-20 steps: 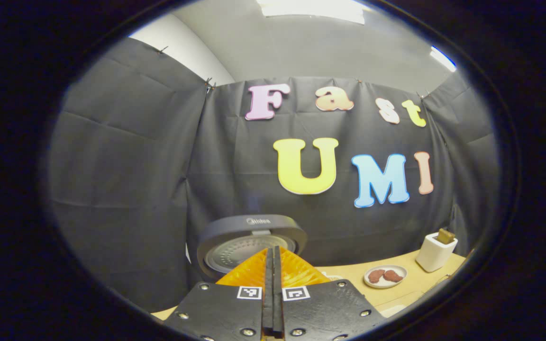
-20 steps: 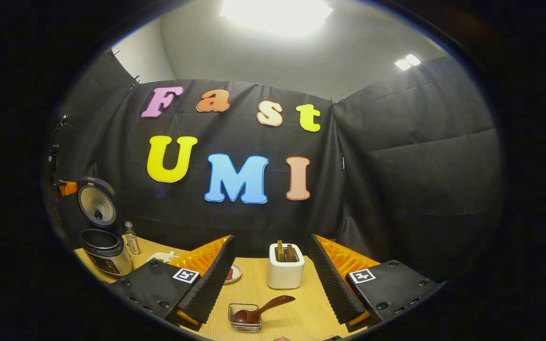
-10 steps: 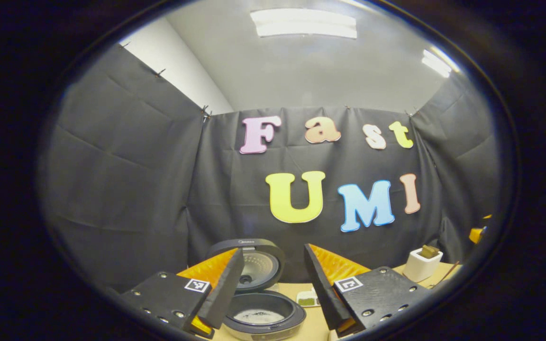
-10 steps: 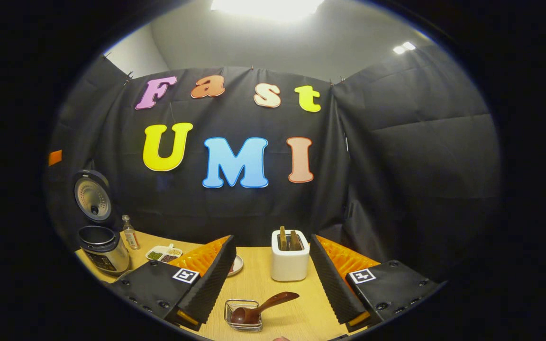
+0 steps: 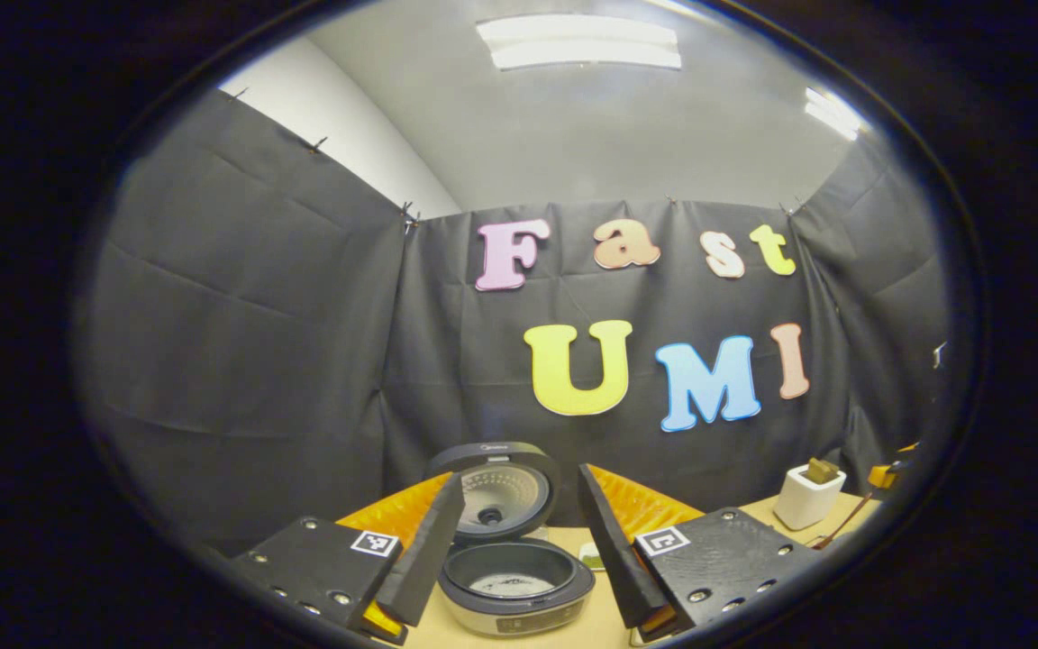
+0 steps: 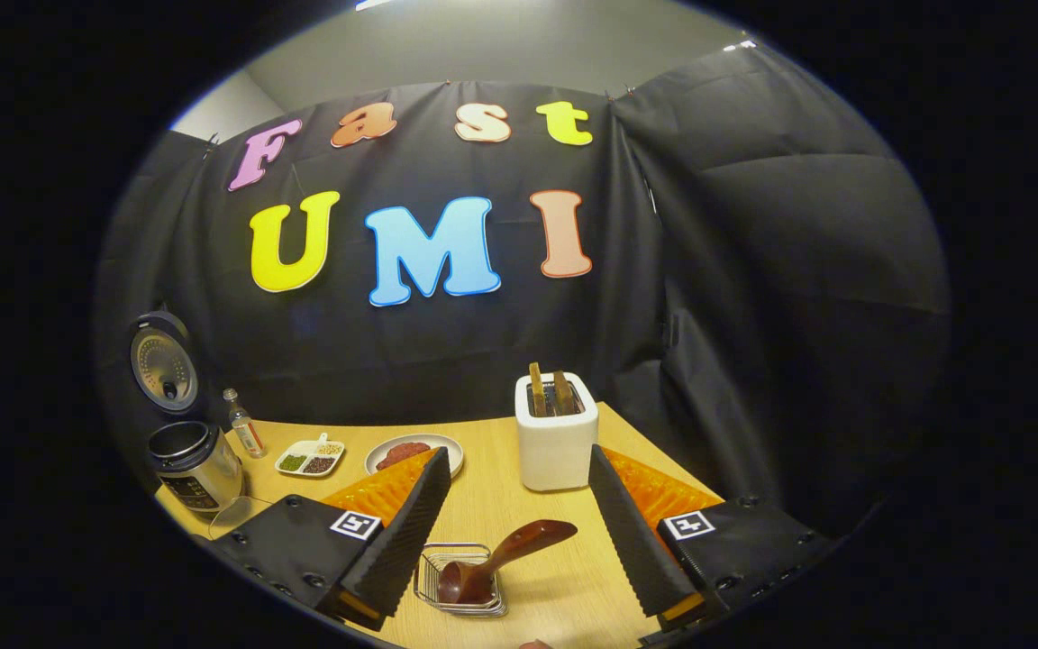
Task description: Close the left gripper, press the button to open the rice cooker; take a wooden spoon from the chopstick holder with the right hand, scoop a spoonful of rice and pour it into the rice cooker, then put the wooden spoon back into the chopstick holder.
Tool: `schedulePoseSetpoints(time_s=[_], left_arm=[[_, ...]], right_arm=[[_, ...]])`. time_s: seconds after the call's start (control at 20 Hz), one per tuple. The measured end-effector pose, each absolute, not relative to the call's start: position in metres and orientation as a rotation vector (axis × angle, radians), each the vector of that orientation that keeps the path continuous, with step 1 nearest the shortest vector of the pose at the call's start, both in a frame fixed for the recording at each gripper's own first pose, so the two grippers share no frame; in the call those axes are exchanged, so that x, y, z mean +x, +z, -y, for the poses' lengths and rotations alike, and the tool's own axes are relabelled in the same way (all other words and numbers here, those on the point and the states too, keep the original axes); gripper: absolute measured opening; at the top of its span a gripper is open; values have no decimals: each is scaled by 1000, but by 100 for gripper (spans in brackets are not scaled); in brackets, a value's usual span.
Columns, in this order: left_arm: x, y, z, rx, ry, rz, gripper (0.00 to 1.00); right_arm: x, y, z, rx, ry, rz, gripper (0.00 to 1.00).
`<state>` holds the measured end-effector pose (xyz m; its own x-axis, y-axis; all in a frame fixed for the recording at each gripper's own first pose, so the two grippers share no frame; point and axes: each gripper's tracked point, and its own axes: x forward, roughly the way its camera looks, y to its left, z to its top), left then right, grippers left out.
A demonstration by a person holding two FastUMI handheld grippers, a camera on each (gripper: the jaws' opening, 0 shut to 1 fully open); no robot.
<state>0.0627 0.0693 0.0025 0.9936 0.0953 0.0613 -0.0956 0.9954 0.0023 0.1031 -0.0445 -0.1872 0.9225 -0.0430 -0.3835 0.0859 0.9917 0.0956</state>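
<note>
The rice cooker (image 5: 512, 586) stands with its lid (image 5: 494, 491) raised and its inner pot showing. It lies just ahead of my left gripper (image 5: 519, 505), which is open and holds nothing. In the right gripper view the cooker (image 6: 195, 464) is far off at the table's left end. A dark wooden spoon (image 6: 505, 554) rests bowl-down in a small wire holder (image 6: 460, 590), with its handle leaning up to the right. My right gripper (image 6: 516, 469) is open above and just behind the spoon and touches nothing.
A white toaster (image 6: 557, 433) with two slices stands behind the holder. Left of it are a plate of reddish food (image 6: 414, 451), a divided dish of grains (image 6: 310, 458) and a small bottle (image 6: 246, 434). The toaster (image 5: 807, 496) also appears at the right.
My left gripper has gone from shut to open and has drawn back from the cooker. My right gripper has tipped down and moved toward the spoon and holder.
</note>
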Motion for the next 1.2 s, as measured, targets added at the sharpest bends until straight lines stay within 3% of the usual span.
schedulePoseSetpoints(time_s=[0.65, 0.85, 0.9, 0.95, 1.0, 1.05, 1.1, 1.15, 1.2], left_arm=[[38, -7, -91, 27, 158, 16, 80], [36, -10, -96, 28, 166, 11, 80], [36, -10, -97, 28, 168, 11, 80], [37, -11, -98, 27, 168, 11, 80], [37, -11, -99, 25, 168, 11, 81], [37, -13, -99, 24, 169, 10, 81], [38, -12, -101, 22, 170, 10, 81], [39, -15, -102, 20, 170, 10, 81], [39, -14, -104, 17, 170, 9, 81]], right_arm=[[90, -283, 30, 438, -74, -659, 95], [86, -296, 17, 499, -44, -703, 75], [86, -298, 15, 507, -46, -710, 53], [87, -299, 14, 515, -48, -715, 51], [85, -301, 14, 517, -57, -719, 28], [90, -303, 11, 526, -55, -713, 17], [88, -298, 8, 535, -37, -718, 23], [87, -303, 6, 514, -57, -717, 23], [89, -296, 11, 493, -52, -711, 14]])
